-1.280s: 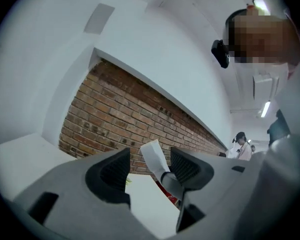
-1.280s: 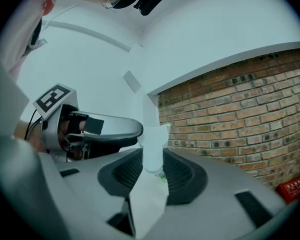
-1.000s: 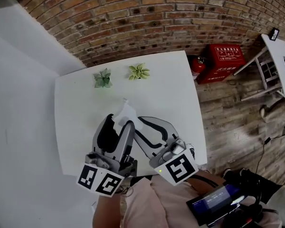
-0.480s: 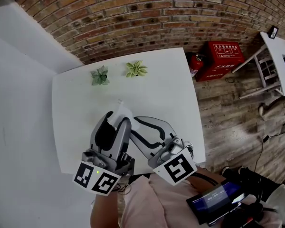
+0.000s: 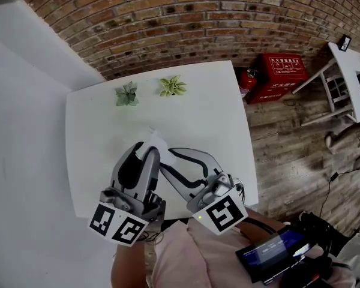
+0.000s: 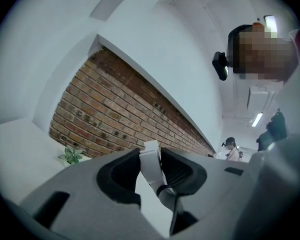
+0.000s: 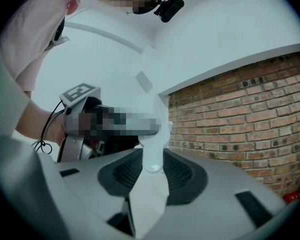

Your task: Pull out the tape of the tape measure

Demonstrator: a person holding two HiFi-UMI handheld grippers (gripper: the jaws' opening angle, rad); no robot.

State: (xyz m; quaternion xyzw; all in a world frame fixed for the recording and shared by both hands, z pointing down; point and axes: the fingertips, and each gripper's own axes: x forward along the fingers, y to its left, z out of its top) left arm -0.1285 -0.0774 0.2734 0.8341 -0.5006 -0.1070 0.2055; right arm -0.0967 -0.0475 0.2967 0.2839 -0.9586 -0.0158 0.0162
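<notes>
Head view: over the table, at 12 o'clock from the left gripper, the right gripper clamps the tape measure. Left jaws, just closing, pinch its tape. A crooked pull could slip that thin end free.

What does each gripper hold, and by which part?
Right gripper grips the tape measure, apparently its body; left gripper, jaws just closing, pinches the tape end.
</notes>
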